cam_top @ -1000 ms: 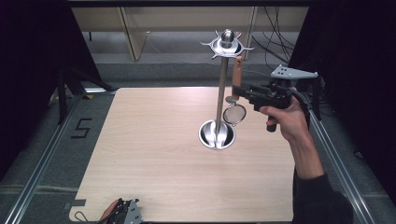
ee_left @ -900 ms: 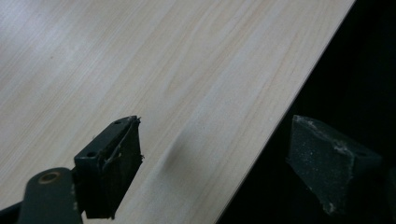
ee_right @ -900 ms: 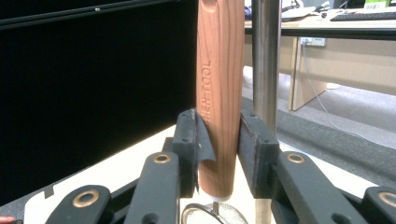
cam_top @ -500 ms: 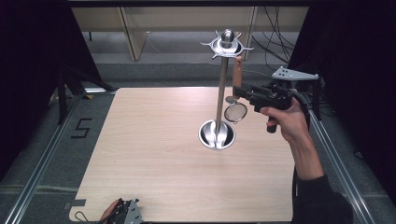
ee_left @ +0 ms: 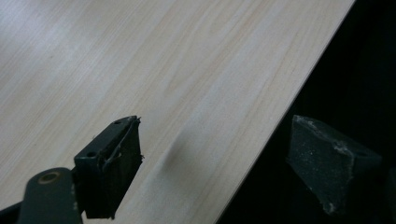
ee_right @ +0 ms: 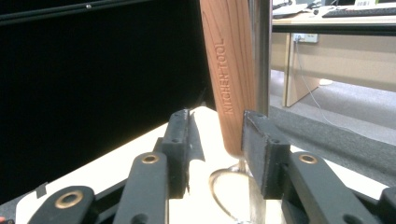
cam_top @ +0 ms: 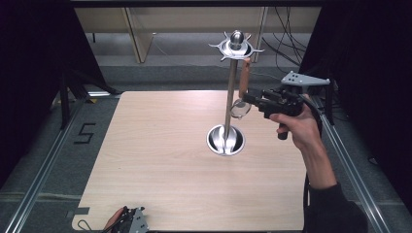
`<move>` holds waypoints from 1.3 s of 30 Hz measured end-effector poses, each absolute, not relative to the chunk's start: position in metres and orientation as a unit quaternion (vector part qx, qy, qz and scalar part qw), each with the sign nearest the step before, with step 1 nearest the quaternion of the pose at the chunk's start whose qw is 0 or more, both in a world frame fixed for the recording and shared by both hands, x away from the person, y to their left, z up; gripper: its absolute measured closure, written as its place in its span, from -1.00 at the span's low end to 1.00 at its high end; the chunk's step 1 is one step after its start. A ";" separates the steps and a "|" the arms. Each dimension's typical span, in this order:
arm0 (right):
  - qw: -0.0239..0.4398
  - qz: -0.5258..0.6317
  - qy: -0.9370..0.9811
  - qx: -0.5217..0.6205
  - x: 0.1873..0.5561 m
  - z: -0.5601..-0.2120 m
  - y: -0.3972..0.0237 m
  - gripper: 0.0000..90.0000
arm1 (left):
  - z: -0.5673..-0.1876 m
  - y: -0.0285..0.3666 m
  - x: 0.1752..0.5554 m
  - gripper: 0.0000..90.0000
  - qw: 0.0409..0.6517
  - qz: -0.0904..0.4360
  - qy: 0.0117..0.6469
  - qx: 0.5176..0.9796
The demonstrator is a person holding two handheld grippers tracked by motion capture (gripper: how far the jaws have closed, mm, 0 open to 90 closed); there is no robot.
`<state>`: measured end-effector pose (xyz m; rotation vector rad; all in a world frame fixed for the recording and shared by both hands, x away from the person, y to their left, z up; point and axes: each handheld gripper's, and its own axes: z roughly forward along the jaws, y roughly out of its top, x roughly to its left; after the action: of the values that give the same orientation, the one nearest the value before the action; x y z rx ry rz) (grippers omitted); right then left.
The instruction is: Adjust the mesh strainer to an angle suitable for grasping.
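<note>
My right gripper has its fingers part open around the spoon, the handle touching the right finger beside the stand. My left gripper fingers gape wide over the tabletop edge

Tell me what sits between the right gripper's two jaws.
In the right gripper view, the wooden handle of a hanging utensil sits between the right gripper's jaws, close against one jaw, with a gap to the other. The stand's pole rises just behind it.
</note>
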<state>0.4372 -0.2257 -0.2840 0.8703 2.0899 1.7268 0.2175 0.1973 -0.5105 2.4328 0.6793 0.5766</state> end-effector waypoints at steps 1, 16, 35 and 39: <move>0.152 0.599 0.726 0.303 0.435 -0.284 -0.225 0.38 | -0.511 0.197 0.217 -0.63 0.272 0.214 0.253 0.904; 0.188 0.590 0.732 0.283 0.409 -0.281 -0.224 0.20 | -0.509 0.198 0.217 -0.63 0.272 0.207 0.252 0.905; 0.211 0.565 0.739 0.300 0.393 -0.302 -0.225 -0.06 | -0.509 0.198 0.217 -0.63 0.273 0.207 0.252 0.905; 0.213 0.568 0.738 0.296 0.392 -0.307 -0.226 -0.08 | -0.509 0.198 0.217 -0.63 0.271 0.208 0.251 0.906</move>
<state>0.3916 -0.2257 -0.3066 0.8207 2.0499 1.5766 0.2170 0.1976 -0.5093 2.4403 0.6764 0.5607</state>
